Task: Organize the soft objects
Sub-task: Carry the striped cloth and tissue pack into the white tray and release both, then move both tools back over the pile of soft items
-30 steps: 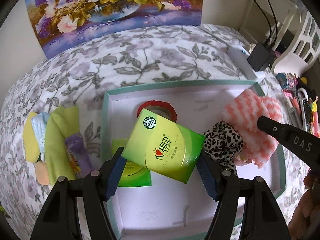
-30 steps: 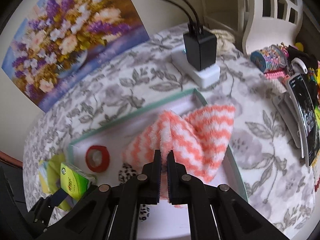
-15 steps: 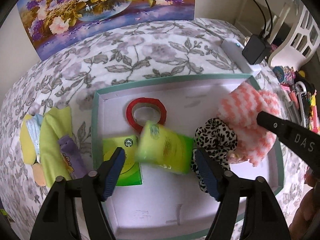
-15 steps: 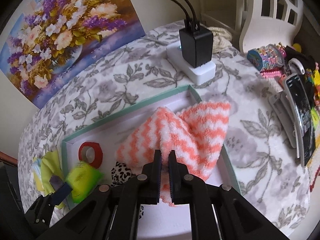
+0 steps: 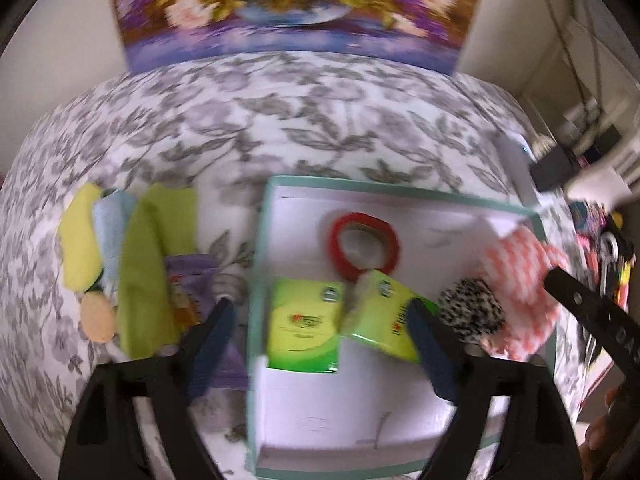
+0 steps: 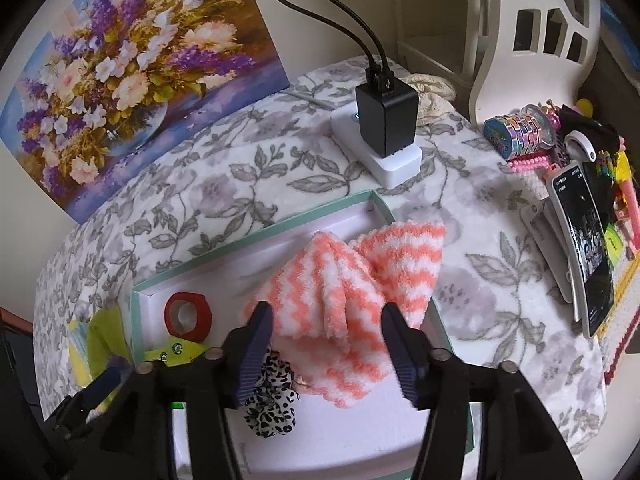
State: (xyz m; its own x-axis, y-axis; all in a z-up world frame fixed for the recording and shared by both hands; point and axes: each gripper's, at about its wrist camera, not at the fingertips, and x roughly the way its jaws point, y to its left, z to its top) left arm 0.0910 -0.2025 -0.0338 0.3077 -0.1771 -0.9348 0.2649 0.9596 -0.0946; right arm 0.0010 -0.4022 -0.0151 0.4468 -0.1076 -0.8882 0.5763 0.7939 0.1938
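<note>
A white box with a teal rim lies on the floral cloth. In it are a red tape roll, two green tissue packs, a leopard scrunchie and an orange-and-white fuzzy cloth. My left gripper is open and empty above the packs. My right gripper is open, its fingers either side of the fuzzy cloth.
Yellow-green cloths, a blue cloth and a purple packet lie left of the box. A white power strip with a black charger sits behind it. A phone, toys and a white chair are on the right. A flower painting leans at the back.
My left gripper let go of the green tissue pack, which now lies in the box beside the other pack, and shifted left. My right gripper opened, releasing the fuzzy cloth.
</note>
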